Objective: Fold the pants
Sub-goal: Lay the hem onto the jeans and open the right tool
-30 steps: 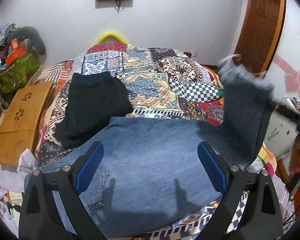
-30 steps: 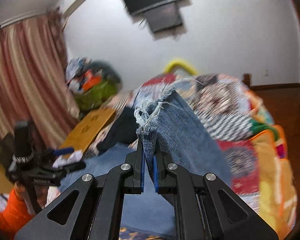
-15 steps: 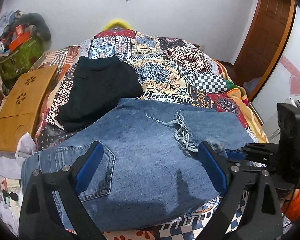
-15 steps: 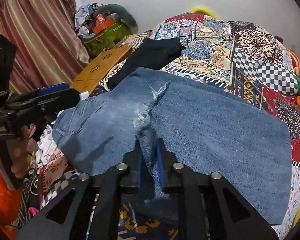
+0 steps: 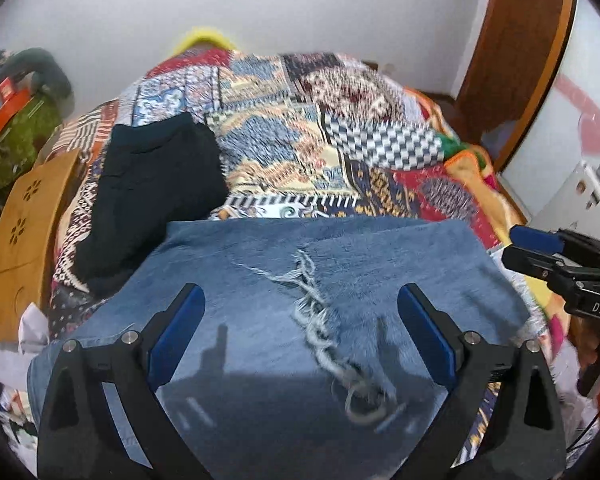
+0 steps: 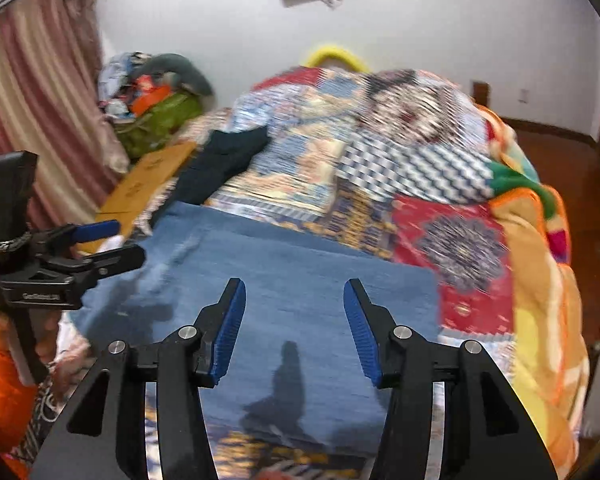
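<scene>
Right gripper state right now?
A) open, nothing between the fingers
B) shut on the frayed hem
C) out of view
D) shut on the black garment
A: in its own wrist view the right gripper has both blue fingers spread wide apart, with the folded jeans lying flat on the bed beyond them, ungripped.

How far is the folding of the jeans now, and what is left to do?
One fold looks done: the jeans lie doubled on the bedspread, frayed hem on top. Nothing is in hand: the left gripper and the right gripper are both open above the denim. Left: probably one more fold to make the jeans compact, perhaps like the black garment beside them.
</scene>
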`<state>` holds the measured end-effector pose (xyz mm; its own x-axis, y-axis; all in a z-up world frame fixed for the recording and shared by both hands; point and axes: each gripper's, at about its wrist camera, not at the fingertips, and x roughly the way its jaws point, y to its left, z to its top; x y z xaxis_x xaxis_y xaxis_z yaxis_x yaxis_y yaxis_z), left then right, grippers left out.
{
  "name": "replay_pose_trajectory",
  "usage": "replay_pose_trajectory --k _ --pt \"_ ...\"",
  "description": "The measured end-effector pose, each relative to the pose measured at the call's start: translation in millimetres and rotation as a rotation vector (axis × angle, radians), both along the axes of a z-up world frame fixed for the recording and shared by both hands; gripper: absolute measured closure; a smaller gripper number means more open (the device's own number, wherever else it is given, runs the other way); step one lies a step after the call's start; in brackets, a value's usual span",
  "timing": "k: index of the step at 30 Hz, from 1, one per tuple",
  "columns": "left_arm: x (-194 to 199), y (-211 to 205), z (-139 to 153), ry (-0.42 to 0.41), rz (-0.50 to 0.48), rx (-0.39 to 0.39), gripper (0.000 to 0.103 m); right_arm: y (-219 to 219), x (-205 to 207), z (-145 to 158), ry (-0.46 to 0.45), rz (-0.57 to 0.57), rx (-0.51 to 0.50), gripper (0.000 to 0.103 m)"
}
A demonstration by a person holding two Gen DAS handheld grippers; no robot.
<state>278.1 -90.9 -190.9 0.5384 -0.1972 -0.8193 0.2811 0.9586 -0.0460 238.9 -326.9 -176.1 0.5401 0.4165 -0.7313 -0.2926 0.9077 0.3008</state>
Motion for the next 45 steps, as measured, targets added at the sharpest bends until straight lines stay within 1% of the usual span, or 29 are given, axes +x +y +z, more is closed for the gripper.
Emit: replay_pose_trajectory --k 3,6,7,8,10,15,19,22,24,27,30,33,35,39,42,43,45 --pt "11.1 -13.4 -25.6 0.062 -0.009 0.056 0.005 -9.0 8.9 -24.3 0.078 -0.018 -0.028 0.056" --pt "11.8 -17.4 -48.0 0.111 -0.015 0.104 0.004 -6.8 11.7 -58.9 0.188 0.003 -0.055 0.056" --pt "8.9 -15.2 -51.3 0.101 -0.009 0.094 0.003 -6.6 7.4 -65.4 0.182 0.006 -0.049 0.054" --pt "6.5 -12.2 -51.4 0.095 -0.003 0.085 0.001 -9.1 2.4 -64.5 0.153 -0.007 -0.042 0.049" --pt "3.5 -7.0 -50.8 0.104 0.0 0.07 0.0 -10.1 -3.1 -63.7 0.127 -0.013 -0.069 0.044" --pt "-5.8 2.4 -49.8 0.102 0.025 0.048 0.0 -19.2 -13.7 -61.5 0.135 -0.016 -0.053 0.043" --pt "-15.4 9.5 -46.2 0.093 0.04 0.03 0.0 -23.2 -23.4 -60.7 0.129 -0.024 -0.061 0.043" --pt "-19.7 18.1 -44.8 0.111 0.05 -0.011 0.001 -24.3 -29.0 -58.6 0.123 -0.04 -0.077 0.041" --pt "-23.2 22.7 -44.4 0.122 0.055 -0.019 0.001 -24.3 -31.8 -55.0 0.121 -0.046 -0.096 0.039" --pt "-31.0 34.1 -36.9 0.1 0.074 -0.021 0.001 -22.4 -33.4 -48.2 0.118 -0.04 -0.128 0.039" --pt "-38.9 52.2 -23.7 0.053 0.125 -0.006 0.001 -19.0 -32.6 -37.6 0.099 -0.041 -0.138 0.039" --pt "-45.9 80.6 -9.2 0.018 0.184 -0.028 0.001 -10.5 -30.2 -22.9 0.062 -0.029 -0.135 0.037" --pt "-50.4 103.5 0.5 -0.001 0.22 -0.046 0.001 -1.1 -27.5 -11.0 0.026 -0.012 -0.126 0.035" --pt "-60.5 159.4 18.1 -0.034 0.336 -0.024 0.001 23.9 -20.9 9.2 -0.036 0.038 -0.094 0.034" --pt "-71.2 196.9 21.3 -0.028 0.409 -0.047 0.001 48.4 -15.9 16.7 -0.071 0.083 -0.066 0.032" --pt "-76.5 213.4 18.6 -0.008 0.444 -0.062 0.001 56.8 -13.5 17.2 -0.076 0.098 -0.061 0.03" --pt "-84.0 232.1 9.9 0.042 0.468 -0.097 0.001 76.2 -8.1 13.5 -0.079 0.135 -0.067 0.03"
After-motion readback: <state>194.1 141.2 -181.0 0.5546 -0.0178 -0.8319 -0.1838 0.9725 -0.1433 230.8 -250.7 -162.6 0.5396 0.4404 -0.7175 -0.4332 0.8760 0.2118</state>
